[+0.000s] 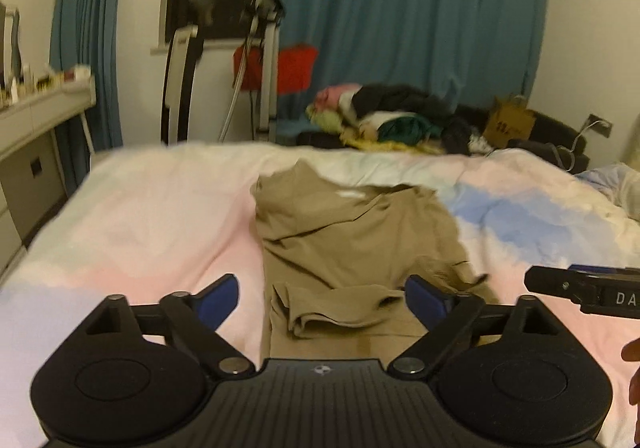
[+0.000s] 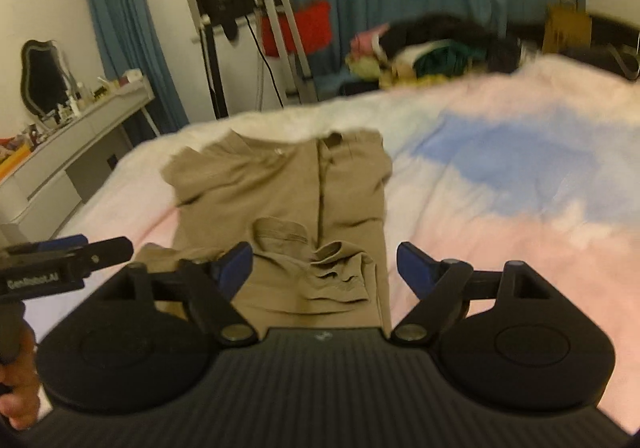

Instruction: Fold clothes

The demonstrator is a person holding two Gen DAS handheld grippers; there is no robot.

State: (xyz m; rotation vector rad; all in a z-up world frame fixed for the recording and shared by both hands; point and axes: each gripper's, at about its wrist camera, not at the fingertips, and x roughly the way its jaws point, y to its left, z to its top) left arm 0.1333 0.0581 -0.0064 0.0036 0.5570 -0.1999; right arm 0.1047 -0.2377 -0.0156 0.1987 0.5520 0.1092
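Khaki trousers [image 1: 352, 244] lie on the bed [image 1: 140, 216], over its pastel quilt, long axis running away from both cameras toward the far edge. Waistband end is farthest; nearer, a hem or leg end [image 2: 320, 268] sits bunched on top of the cloth, so the garment looks partly doubled over. Whether this is a fold in progress or one just laid, the views cannot settle.

Left hand-held gripper [image 1: 322, 298]: fingers spread wide, nothing between them, garment straight ahead and just below. Right hand-held gripper [image 2: 324, 266]: also spread and empty, hovering over the garment's near right portion. Both sit close to the near end, side by side; neither is clearly nearer.

Pile of other clothes [image 1: 400, 116] lies beyond the bed, well apart.
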